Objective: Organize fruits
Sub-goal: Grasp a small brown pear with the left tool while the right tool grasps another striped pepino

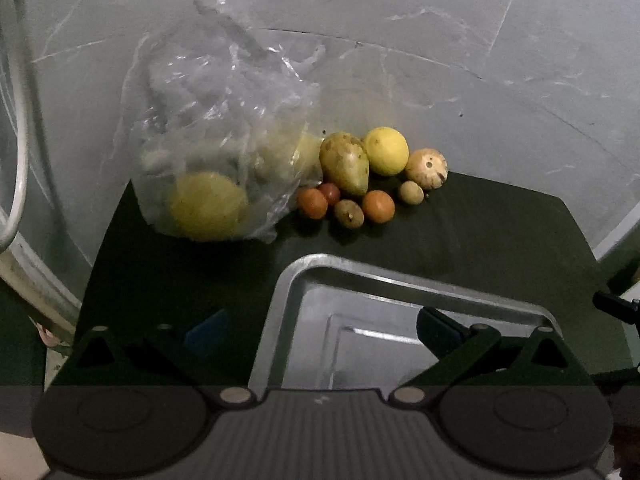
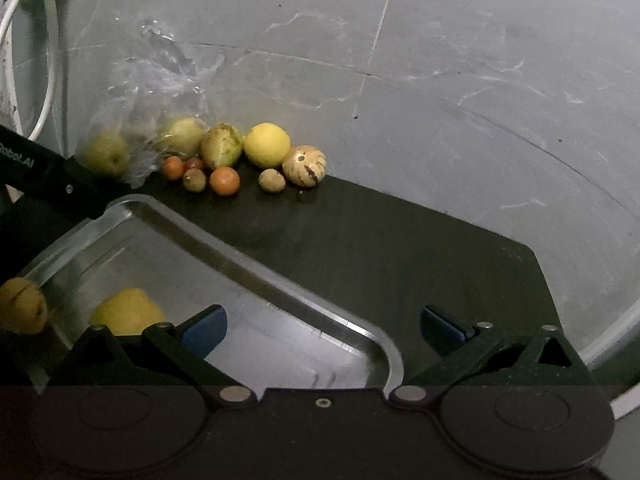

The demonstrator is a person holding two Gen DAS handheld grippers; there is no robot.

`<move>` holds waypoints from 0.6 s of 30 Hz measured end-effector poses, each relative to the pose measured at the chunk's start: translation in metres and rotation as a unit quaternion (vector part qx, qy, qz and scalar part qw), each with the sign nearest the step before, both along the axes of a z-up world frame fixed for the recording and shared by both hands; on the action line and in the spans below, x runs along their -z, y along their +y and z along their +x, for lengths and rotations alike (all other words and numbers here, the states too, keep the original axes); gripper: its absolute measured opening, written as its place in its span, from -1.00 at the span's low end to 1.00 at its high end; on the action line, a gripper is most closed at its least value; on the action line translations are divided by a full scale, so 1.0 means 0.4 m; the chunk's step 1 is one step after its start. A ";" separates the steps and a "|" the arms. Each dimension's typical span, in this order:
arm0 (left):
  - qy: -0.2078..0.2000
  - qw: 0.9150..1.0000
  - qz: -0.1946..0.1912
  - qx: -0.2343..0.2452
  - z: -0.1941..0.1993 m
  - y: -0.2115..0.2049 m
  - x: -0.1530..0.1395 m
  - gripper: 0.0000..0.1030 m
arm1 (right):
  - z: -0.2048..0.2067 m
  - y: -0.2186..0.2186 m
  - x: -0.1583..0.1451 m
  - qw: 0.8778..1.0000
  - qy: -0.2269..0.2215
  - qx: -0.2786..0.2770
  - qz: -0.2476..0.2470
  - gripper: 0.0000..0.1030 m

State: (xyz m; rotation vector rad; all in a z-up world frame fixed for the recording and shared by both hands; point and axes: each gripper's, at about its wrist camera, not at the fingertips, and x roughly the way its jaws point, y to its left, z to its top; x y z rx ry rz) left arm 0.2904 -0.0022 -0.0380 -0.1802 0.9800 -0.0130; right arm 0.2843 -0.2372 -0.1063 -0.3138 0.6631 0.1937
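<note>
Reading "RobotAI" in white letters on the black body of the left gripper point(image 2: 60, 184), which enters the right wrist view from the left edge. Jaws of both grippers stand apart and empty; left gripper also seen in its own view point(image 1: 320, 330), right gripper point(image 2: 322, 326) over the shiny rectangular metal tray point(image 2: 256, 264). Tray sits on the matte black tabletop point(image 2: 400, 240) against a grey marbled wall point(image 2: 440, 60). Loose fruit at the tabletop's far edge: smooth yellow round lemon-like fruit point(image 1: 386, 151), green-yellow speckled pear-shaped fruit point(image 1: 346, 162), pale cream striped round fruit point(image 1: 427, 168), two small orange round fruits point(image 1: 378, 207) and a few small brownish ones. Crinkled clear plastic bag point(image 1: 208, 120) just left of them holds yellow fruit. Only the right wrist view shows a yellow fruit inside the tray point(image 2: 128, 312) and another yellow fruit point(image 2: 20, 306) at the tray's left rim. White cable point(image 2: 48, 60) hangs at far left.
</note>
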 end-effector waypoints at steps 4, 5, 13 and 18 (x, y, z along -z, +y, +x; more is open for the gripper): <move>0.002 1.000 0.002 -0.005 0.041 -0.015 0.014 0.99 | 0.055 -0.016 0.003 1.000 0.000 -0.012 0.005 0.98; 0.003 1.000 0.004 -0.006 0.053 -0.019 0.019 0.99 | 0.069 -0.021 0.004 1.000 0.000 -0.014 0.006 0.98; -0.025 0.999 0.033 0.027 0.129 -0.083 0.033 0.99 | 0.202 -0.055 -0.008 0.999 0.000 -0.034 0.035 0.98; -0.058 0.994 0.061 0.074 0.177 -0.145 0.040 0.99 | 0.291 -0.051 -0.029 0.996 0.003 -0.059 0.060 0.98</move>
